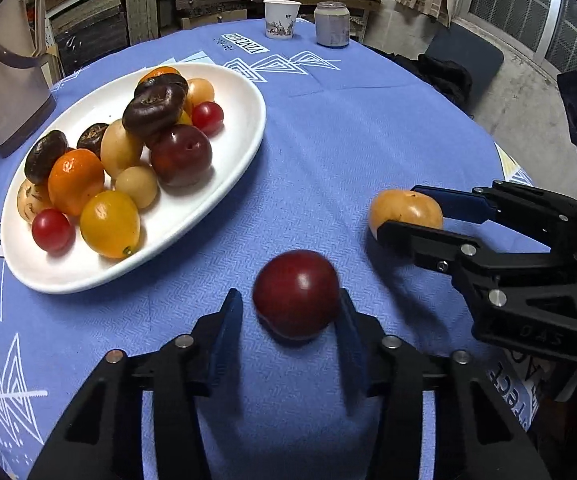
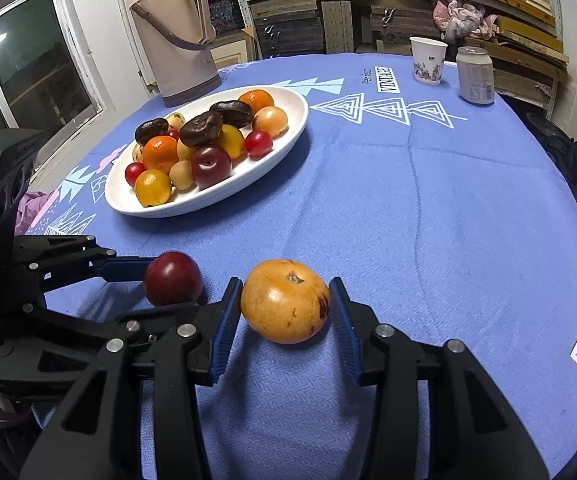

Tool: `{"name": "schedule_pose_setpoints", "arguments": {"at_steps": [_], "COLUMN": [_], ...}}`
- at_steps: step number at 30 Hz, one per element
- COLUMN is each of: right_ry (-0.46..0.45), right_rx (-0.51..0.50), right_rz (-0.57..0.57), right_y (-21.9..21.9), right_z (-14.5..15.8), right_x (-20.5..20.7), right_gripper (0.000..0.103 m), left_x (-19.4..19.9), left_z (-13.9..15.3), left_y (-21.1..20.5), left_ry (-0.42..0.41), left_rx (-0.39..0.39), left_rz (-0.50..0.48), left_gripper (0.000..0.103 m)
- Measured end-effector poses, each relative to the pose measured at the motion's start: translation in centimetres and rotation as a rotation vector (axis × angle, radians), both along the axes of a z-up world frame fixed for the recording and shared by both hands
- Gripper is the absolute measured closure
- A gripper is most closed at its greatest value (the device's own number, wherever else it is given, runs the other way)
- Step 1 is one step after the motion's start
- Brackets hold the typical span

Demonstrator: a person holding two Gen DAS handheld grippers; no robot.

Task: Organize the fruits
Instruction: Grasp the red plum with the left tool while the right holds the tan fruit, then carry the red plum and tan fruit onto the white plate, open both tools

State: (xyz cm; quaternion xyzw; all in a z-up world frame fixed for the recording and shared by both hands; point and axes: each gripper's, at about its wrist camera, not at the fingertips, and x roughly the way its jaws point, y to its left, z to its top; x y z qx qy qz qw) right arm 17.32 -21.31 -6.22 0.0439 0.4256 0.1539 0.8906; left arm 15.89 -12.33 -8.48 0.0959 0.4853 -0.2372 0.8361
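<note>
A dark red plum (image 1: 296,294) lies on the blue tablecloth between the fingers of my left gripper (image 1: 288,312), which is open around it with a gap on the left side. It also shows in the right wrist view (image 2: 172,278). An orange-yellow persimmon (image 2: 284,300) sits between the fingers of my right gripper (image 2: 286,304); both pads sit at its sides, and it rests on the cloth. It also shows in the left wrist view (image 1: 404,210). A white oval plate (image 1: 228,80) holds several fruits: oranges, cherry tomatoes, a plum and dark brown fruits.
A beige thermos jug (image 2: 180,32) stands behind the plate (image 2: 296,100). A paper cup (image 2: 428,60) and a can (image 2: 475,76) stand at the far edge of the table. Shelves with boxes line the back wall.
</note>
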Motion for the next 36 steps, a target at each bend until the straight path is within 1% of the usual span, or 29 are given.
{"name": "schedule_pose_setpoints", "arguments": {"at_steps": [10, 16, 20, 22, 23, 27, 31, 36], "right_ry": [0.004, 0.008, 0.009, 0.009, 0.009, 0.006, 0.005, -0.002], "right_rx": [-0.001, 0.001, 0.0, 0.001, 0.001, -0.002, -0.008, -0.016], "right_rz": [0.023, 0.022, 0.025, 0.028, 0.028, 0.032, 0.039, 0.046], "right_y": [0.6, 0.6, 0.7, 0.8, 0.9, 1.1, 1.4, 1.8], "right_z": [-0.1, -0.2, -0.4, -0.4, -0.4, -0.3, -0.2, 0.1], "right_x": [-0.2, -0.3, -0.5, -0.5, -0.5, -0.7, -0.7, -0.9], "right_gripper": [0.06, 0.059, 0.059, 0.059, 0.059, 0.059, 0.059, 0.059], "left_x": [1.0, 0.0, -0.3, -0.3, -0.3, -0.4, -0.6, -0.5], "left_z": [0.0, 0.0, 0.0, 0.0, 0.0, 0.1, 0.2, 0.4], "left_y": [0.3, 0.7, 1.2, 1.3, 1.3, 1.4, 1.9, 2.6], "left_ry": [0.0, -0.015, -0.02, -0.025, -0.023, -0.028, -0.029, -0.024], "left_rx": [-0.012, 0.009, 0.001, 0.002, -0.005, 0.001, 0.016, 0.014], "left_rz": [0.011, -0.002, -0.001, -0.002, -0.004, 0.0, 0.021, 0.048], "left_gripper": [0.054, 0.054, 0.054, 0.057, 0.064, 0.064, 0.064, 0.064]}}
